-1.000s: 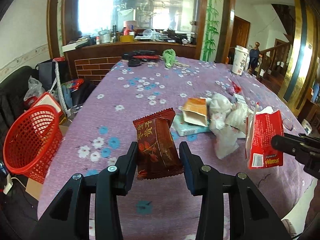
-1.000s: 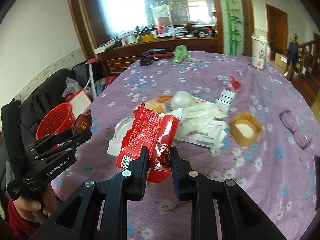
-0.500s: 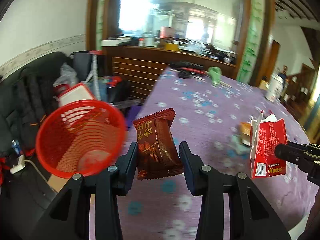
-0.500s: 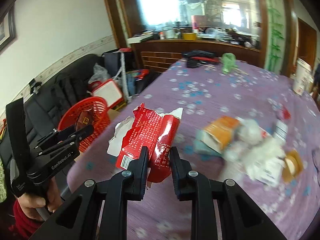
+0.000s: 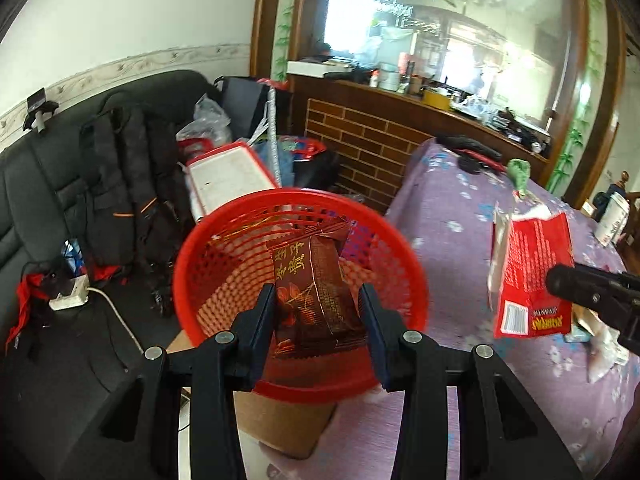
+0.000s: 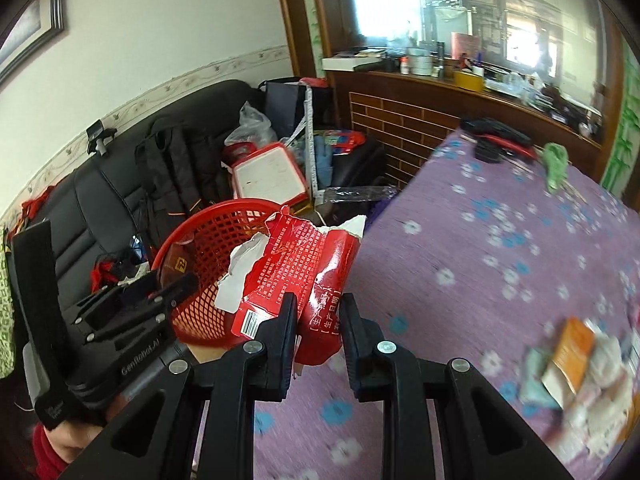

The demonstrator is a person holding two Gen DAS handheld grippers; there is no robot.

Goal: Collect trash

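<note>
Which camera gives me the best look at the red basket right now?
The left wrist view: the red basket fills mid-frame, whole rim and mesh inside visible behind the brown wrapper. The right wrist view shows only part, behind the left gripper and torn red packet.

Open basket mouth, crowded surroundings

Lying unobstructed below the left claw (image 5: 318, 312): wide mouth of the red basket (image 5: 404, 264). Crowding its far side: backpack (image 5: 116, 188), white-and-red box (image 5: 232, 176). Hemming the right: tabletop (image 5: 452, 216) edge, right claw (image 6: 318, 322) with red carton (image 6: 296, 268).
</note>
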